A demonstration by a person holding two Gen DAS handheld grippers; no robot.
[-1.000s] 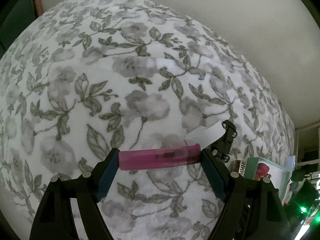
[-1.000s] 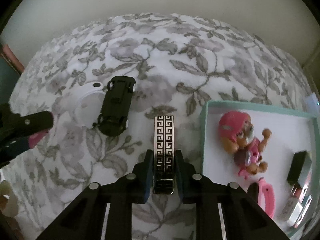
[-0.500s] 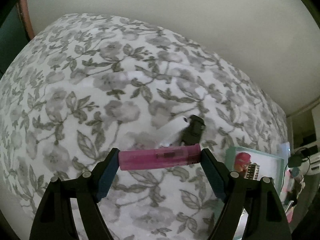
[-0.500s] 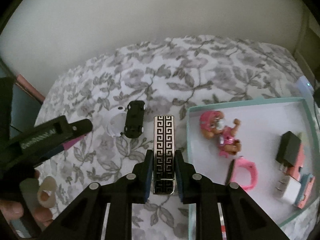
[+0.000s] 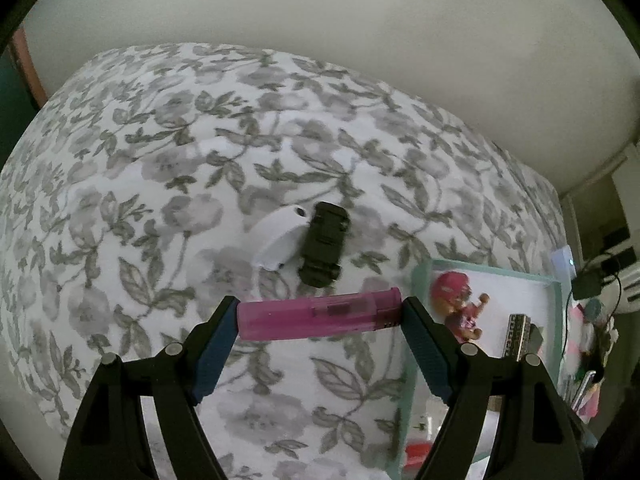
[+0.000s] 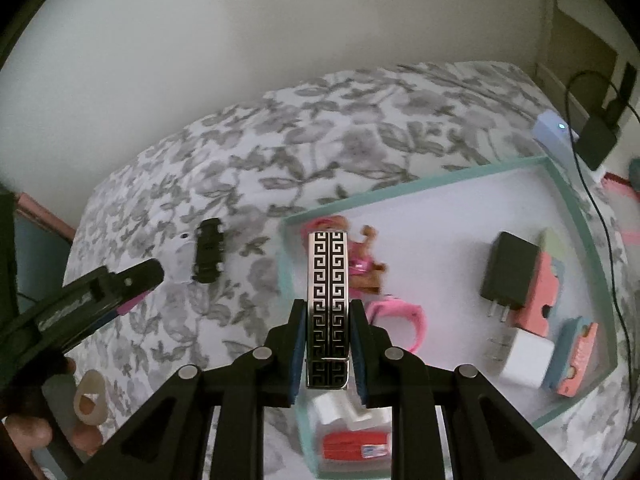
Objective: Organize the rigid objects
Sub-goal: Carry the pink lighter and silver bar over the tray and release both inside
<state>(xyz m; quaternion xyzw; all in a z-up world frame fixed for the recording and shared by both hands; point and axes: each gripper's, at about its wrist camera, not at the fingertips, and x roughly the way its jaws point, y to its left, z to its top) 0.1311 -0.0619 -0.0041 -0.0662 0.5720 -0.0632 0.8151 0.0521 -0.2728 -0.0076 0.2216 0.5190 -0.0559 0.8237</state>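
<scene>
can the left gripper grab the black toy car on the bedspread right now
Probably not yet. The left gripper is shut on the pink lighter, which fills its jaws. The black toy car lies in the open beside a white piece, so the path looks free once the lighter is dropped.

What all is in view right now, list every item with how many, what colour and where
Lighter: 1, pink, in left gripper.
Patterned bar: 1, black and silver, in right gripper.
Toy car: 1, black, on bedspread.
White case: 1, beside car.
Tray: 1, teal rim, on bedspread.
Doll: 1, pink, in tray.
Watch: 1, pink, in tray.
Chargers: 2, black, white, in tray.
Bedspread: 1, grey floral.
Left gripper: black.
Right gripper: black.
</scene>
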